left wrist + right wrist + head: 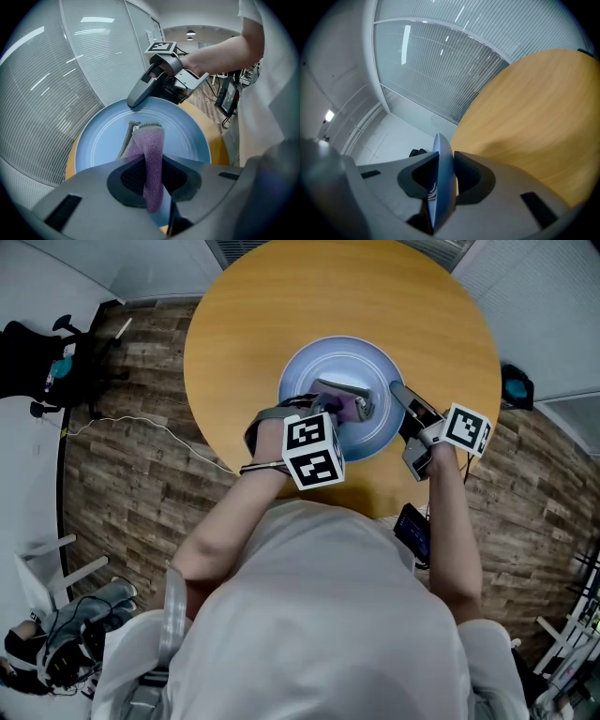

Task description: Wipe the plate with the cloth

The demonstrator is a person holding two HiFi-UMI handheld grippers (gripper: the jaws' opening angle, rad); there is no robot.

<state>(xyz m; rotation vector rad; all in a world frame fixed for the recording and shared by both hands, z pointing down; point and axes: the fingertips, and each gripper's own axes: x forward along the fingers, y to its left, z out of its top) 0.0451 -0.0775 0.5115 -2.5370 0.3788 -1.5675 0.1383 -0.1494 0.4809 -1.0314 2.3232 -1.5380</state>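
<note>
The blue plate [323,360] sits mid-way on the round table [244,324], its right rim pinched between the right gripper's [401,399] jaws. The left gripper [152,176], clamped on the purple cloth [151,143], should press the fold flat and sweep evenly while the right one steadies the plate.

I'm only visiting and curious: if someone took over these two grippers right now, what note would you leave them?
Left gripper: shut on the cloth, its end on the plate.
Right gripper: shut on the plate's rim, over the table.
Done: cloth and plate gripped; how much is wiped can't be told.
To do: wipe across the plate, then release both.
</note>
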